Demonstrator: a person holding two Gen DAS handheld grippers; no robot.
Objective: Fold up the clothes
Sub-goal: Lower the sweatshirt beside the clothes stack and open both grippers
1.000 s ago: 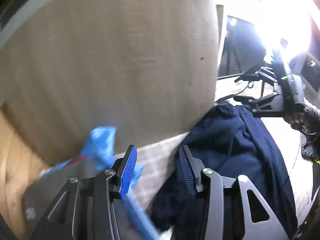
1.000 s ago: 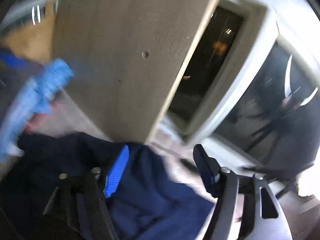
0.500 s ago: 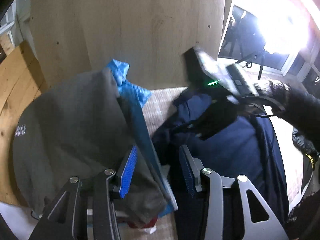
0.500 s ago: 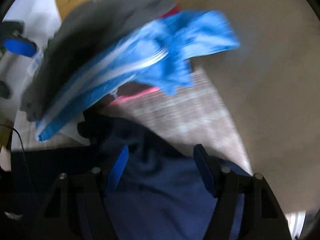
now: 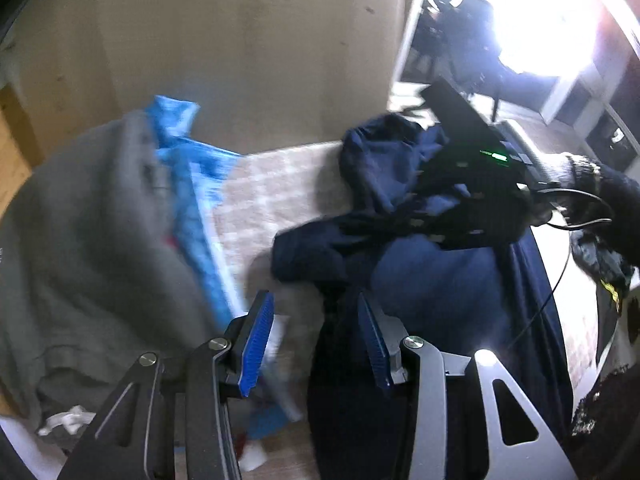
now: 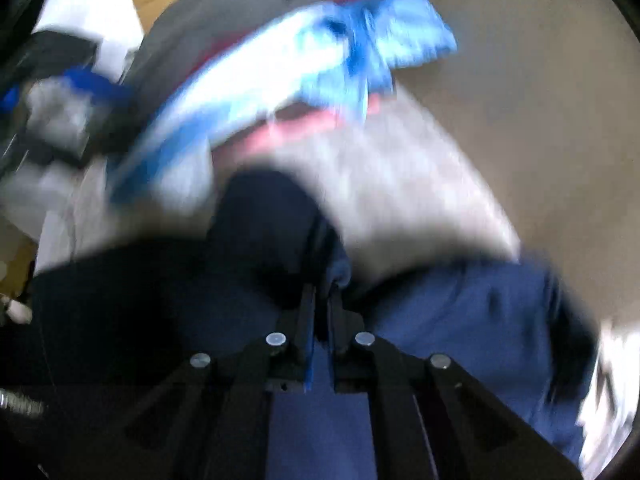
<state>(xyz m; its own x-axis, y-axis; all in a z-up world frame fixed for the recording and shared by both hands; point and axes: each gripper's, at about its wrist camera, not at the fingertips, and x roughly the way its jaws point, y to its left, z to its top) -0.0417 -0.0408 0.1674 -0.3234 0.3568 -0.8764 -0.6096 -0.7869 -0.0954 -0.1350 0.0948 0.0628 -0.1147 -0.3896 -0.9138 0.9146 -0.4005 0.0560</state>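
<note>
A navy blue garment (image 5: 432, 280) lies crumpled on a checked beige cloth surface (image 5: 272, 196). My left gripper (image 5: 316, 320) is open and empty, just above the garment's near left edge. My right gripper (image 6: 322, 304) is shut on a fold of the navy garment (image 6: 460, 320); in the left wrist view it shows at the right (image 5: 472, 184), pinching the garment's far part. A grey garment (image 5: 88, 248) and a bright blue one (image 5: 192, 184) lie piled to the left.
A tan wooden panel (image 5: 248, 48) stands right behind the surface. A bright window (image 5: 540, 32) glares at the back right. Red cloth (image 6: 304, 124) shows under the blue garment. A wooden board (image 5: 12, 152) is at the far left.
My right gripper has closed from wide open onto the navy garment. The left gripper has stayed open and shifted slightly, with the view swinging a little.
</note>
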